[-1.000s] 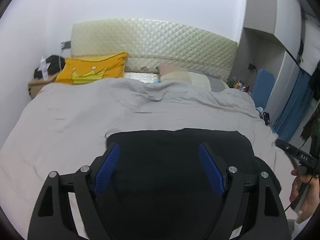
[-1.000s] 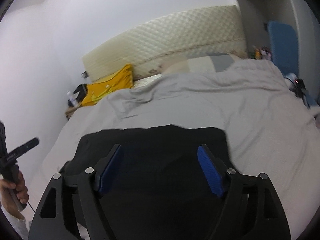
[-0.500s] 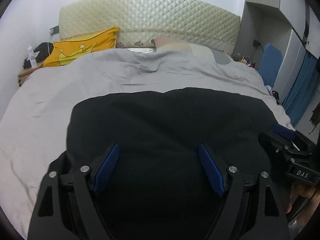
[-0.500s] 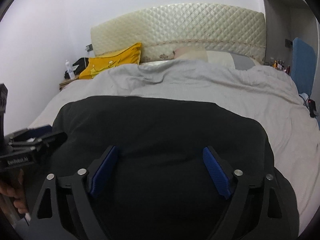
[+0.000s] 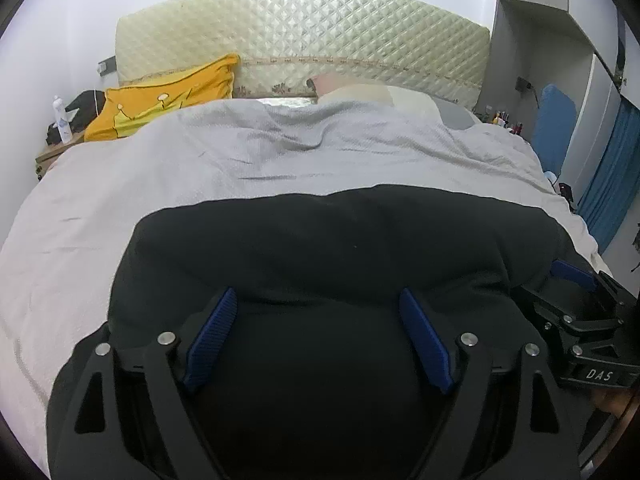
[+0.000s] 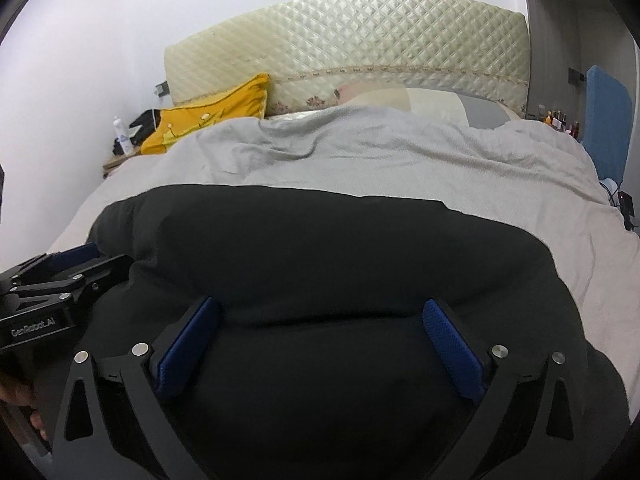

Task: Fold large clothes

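Note:
A large black garment [image 5: 328, 256] lies spread on the grey bedcover [image 5: 160, 184], filling the near half of both views; it also shows in the right wrist view [image 6: 320, 256]. My left gripper [image 5: 318, 300] is open, its blue pads [image 5: 210, 340] wide apart just above the near part of the cloth. My right gripper [image 6: 318, 308] is open too, with its blue pads [image 6: 452, 356] over the cloth. Each gripper shows at the edge of the other's view: the right one [image 5: 580, 312], the left one [image 6: 60, 280]. Neither holds cloth.
A quilted cream headboard [image 5: 300, 48] stands at the far end with a yellow pillow [image 5: 160, 104] and pale pillows [image 5: 380, 94]. A nightstand with a bottle [image 5: 62, 120] is far left. A blue board [image 5: 554, 128] and blue curtain [image 5: 608, 184] are on the right.
Both grippers came down and forward over the black garment, then eased back a little. The garment now fills more of the views than a second ago. Both stay open.

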Demonstrator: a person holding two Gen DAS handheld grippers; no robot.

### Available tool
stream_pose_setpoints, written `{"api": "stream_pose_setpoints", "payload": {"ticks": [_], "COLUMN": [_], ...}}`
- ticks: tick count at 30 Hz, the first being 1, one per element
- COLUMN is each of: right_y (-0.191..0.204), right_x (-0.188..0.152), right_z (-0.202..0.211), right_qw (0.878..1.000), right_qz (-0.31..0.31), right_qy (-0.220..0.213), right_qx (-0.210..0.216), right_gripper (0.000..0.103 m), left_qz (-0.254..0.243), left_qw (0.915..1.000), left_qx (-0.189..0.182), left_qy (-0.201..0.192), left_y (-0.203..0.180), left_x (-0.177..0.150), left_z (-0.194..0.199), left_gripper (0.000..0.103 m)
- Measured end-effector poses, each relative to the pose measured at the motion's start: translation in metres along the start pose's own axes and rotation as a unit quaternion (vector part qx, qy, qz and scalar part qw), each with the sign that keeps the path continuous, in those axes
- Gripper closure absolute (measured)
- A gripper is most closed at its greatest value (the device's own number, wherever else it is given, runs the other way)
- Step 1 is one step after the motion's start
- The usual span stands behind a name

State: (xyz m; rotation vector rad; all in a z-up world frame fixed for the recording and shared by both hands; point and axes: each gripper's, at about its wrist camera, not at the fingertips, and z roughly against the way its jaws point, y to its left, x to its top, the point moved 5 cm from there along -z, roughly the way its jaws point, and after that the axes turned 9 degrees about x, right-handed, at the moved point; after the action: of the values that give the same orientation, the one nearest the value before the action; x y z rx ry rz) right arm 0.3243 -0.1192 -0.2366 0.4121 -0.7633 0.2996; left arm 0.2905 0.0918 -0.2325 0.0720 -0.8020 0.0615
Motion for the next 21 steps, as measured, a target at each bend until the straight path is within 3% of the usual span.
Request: {"api": "stream_pose_setpoints", "payload": {"ticks": [13, 21], "right_y": [-0.012, -0.012], "right_x": [0.003, 0.003], "right_z": [-0.035, -0.008], "right_qw": [1.0, 0.999], "right_qz": [0.009, 0.002], "right_qy": [0.015, 0.004], "right_qx": [-0.006, 0.036], "right_gripper": [0.0, 0.0], "left_qz": [0.005, 0.003], "left_qw": [0.9993, 0.9997], "left_qx": [-0.004, -0.014], "left_qy": [0.036, 0.018], "left_y": [0.002, 0.008], "left_x": [0.001, 0.006], "left_z": [-0.034, -0.015], "left_gripper": [0.016, 0.015]}}
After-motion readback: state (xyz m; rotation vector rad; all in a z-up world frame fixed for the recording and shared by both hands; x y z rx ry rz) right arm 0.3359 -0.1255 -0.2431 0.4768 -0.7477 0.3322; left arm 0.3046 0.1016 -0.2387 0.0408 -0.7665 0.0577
